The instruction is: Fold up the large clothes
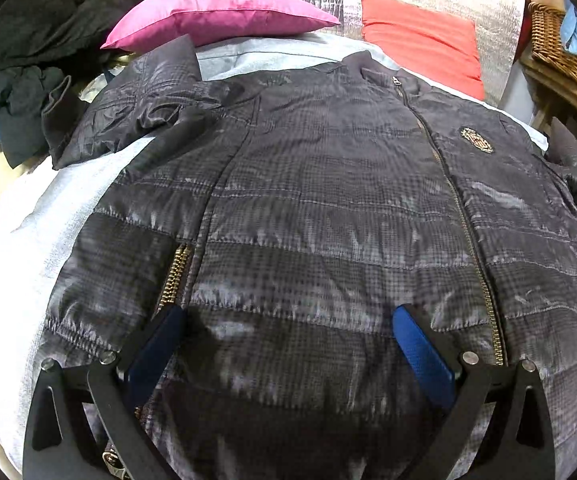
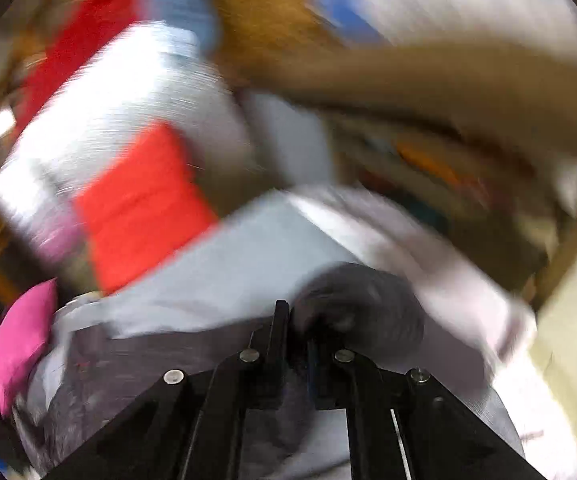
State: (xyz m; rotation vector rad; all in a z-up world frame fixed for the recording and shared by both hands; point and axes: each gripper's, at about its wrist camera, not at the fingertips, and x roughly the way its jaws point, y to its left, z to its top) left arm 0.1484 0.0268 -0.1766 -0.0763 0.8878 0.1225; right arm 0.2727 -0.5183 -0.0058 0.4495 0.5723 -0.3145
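My right gripper (image 2: pixel 298 336) is clamped on the grey sleeve end (image 2: pixel 358 300); I should carry it inward across the chest, keeping it flat. My left gripper (image 1: pixel 288 332) hovers with its jaws wide apart over the hem, ready to pin. The dark grey quilted zip-front jacket (image 1: pixel 328 220) lies spread front-up on the pale bed sheet (image 1: pixel 28 220).

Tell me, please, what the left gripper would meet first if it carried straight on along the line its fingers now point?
Most likely the dark quilted jacket: the open left gripper points down at its front panel, between the pocket zip and the main zip. Exact depth is unclear.
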